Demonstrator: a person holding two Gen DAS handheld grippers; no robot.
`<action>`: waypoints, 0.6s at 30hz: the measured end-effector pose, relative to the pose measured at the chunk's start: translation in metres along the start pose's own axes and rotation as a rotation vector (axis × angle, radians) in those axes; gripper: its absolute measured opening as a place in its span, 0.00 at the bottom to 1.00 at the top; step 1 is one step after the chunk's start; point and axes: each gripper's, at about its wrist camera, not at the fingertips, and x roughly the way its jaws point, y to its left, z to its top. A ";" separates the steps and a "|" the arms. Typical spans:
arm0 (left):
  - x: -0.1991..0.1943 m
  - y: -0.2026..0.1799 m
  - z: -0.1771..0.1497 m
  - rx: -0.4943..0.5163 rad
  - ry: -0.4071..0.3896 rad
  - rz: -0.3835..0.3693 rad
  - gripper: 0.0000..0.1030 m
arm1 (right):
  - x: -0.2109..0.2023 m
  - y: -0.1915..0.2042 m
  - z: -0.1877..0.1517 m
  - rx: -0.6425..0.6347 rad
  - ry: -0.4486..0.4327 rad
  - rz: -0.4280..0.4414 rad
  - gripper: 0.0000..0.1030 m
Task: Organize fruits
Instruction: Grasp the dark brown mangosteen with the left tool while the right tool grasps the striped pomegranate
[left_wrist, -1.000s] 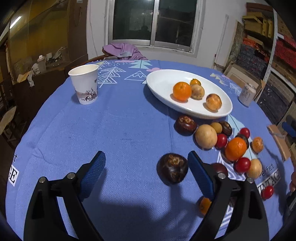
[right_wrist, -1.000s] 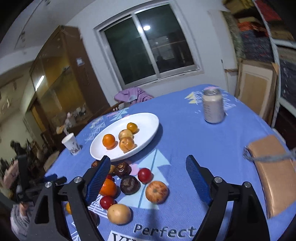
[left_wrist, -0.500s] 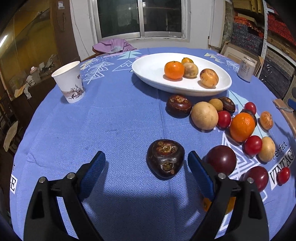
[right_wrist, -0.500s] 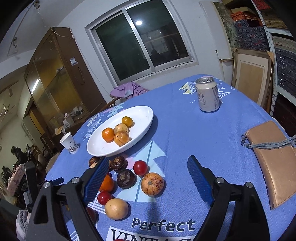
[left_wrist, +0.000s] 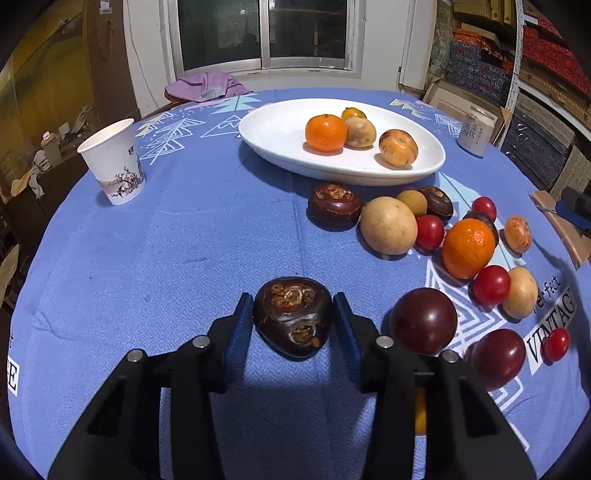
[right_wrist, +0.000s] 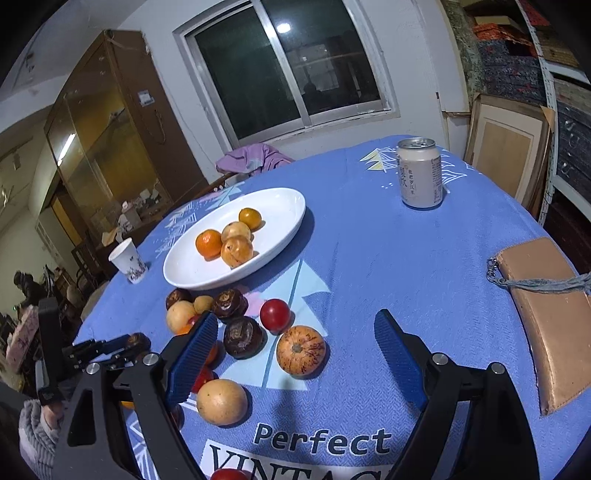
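The left claw (left_wrist: 293, 325) has just been closed around a dark water chestnut (left_wrist: 293, 315) lying on the table (left_wrist: 147, 258), apparently for transfer to the white dish (left_wrist: 280, 136). The right claw (right_wrist: 291, 354) is held spread above the speckled orange fruit (right_wrist: 301, 350).

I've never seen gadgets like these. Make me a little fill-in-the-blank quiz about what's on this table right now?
1. The left gripper has just been closing, and the thing between its blue pads is a dark brown ____.
2. The white oval plate holds ____ fruits.
3. The right gripper is ____, with nothing clamped.
4. The drink can stands ____ on the blue tablecloth.

Missing words: water chestnut; four; open; upright
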 end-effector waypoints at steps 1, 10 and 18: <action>0.000 0.000 0.000 -0.003 0.000 -0.002 0.43 | 0.002 0.003 -0.001 -0.022 0.008 -0.011 0.85; -0.003 0.025 0.002 -0.101 -0.006 0.050 0.42 | 0.024 0.022 -0.018 -0.199 0.090 -0.120 0.85; -0.005 0.017 0.000 -0.065 -0.011 0.049 0.42 | 0.040 0.028 -0.024 -0.242 0.136 -0.137 0.65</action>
